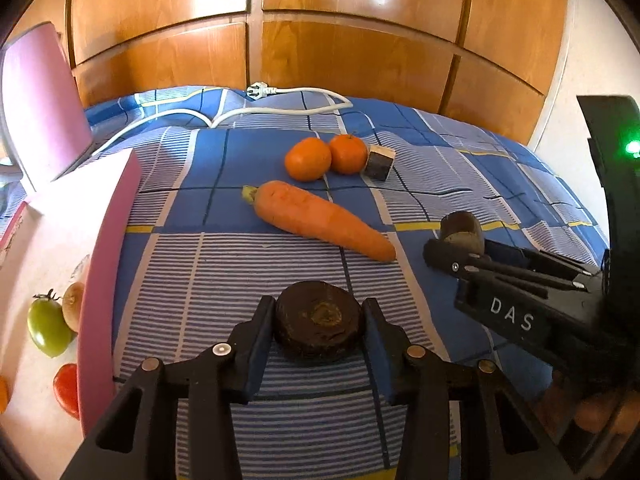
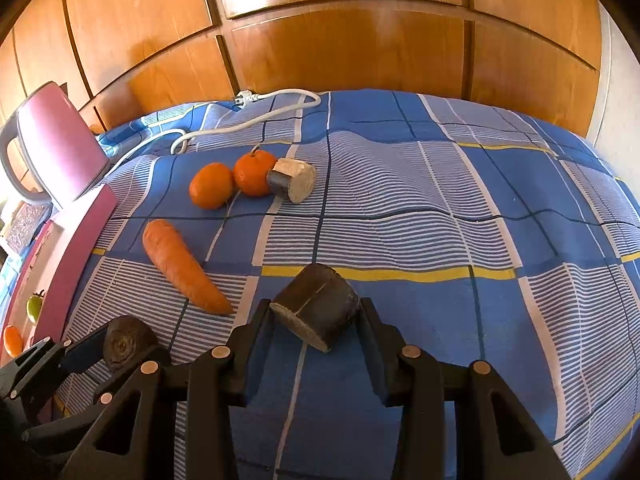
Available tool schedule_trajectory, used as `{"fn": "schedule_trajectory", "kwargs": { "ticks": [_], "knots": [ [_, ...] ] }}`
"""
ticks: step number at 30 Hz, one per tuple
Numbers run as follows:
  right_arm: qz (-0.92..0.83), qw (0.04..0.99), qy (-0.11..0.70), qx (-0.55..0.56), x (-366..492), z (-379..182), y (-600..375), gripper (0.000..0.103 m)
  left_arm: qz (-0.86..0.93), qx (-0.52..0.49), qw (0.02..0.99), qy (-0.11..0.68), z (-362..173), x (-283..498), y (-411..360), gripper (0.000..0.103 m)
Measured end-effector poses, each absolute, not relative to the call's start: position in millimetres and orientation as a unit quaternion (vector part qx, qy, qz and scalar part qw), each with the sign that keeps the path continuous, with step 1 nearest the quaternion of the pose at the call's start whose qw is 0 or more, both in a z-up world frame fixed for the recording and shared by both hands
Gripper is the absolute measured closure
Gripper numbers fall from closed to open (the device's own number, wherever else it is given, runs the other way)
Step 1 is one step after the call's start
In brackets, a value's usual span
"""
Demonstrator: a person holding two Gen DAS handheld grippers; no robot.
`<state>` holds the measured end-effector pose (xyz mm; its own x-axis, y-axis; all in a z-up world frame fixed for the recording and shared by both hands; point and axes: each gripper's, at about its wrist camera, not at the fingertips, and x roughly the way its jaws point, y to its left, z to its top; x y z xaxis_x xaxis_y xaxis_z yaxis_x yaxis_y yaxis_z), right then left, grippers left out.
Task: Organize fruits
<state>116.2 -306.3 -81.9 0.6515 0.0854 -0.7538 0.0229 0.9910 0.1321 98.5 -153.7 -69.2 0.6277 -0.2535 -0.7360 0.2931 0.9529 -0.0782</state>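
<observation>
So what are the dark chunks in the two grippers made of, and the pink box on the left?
Dark chunk in the left gripper: likely a cut root vegetable, with matte, rough dark skin and a brownish core. Chunk in the right gripper: similar dark skin, pale cut face. Pink box: probably smooth matte cardboard or plastic; can't tell which.

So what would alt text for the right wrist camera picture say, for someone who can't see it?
The right gripper is closed on a dark cut vegetable chunk above a blue checked bedspread. To its left lie a carrot, two tangerines and another cut chunk, with the left gripper holding a dark round piece by a pink box.
</observation>
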Motion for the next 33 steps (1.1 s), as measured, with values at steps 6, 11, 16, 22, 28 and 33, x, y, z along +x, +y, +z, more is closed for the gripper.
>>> {"fn": "schedule_trajectory", "kwargs": {
  "ticks": [6,11,16,22,28,33],
  "knots": [
    [0.011,0.907,0.416,0.066,112,-81,-306,0.061,-0.145,0.024,0.903,0.404,-68,89,-150,0.059],
    [0.006,0.907,0.415,0.067,105,-80,-306,0.061,-0.143,0.025,0.902,0.406,-67,78,-147,0.059],
    [0.005,0.909,0.413,0.062,93,-79,-302,0.061,-0.143,0.022,0.901,0.410,-64,68,-143,0.059],
    [0.013,0.913,0.405,0.050,76,-79,-297,0.061,-0.141,0.026,0.906,0.397,-54,55,-138,0.059],
    [0.016,0.914,0.402,0.047,63,-79,-293,0.061,-0.137,0.026,0.919,0.370,-34,42,-131,0.059],
    [0.019,0.913,0.404,0.048,58,-78,-289,0.061,-0.126,0.022,0.928,0.350,-19,33,-121,0.059]
  ]
}}
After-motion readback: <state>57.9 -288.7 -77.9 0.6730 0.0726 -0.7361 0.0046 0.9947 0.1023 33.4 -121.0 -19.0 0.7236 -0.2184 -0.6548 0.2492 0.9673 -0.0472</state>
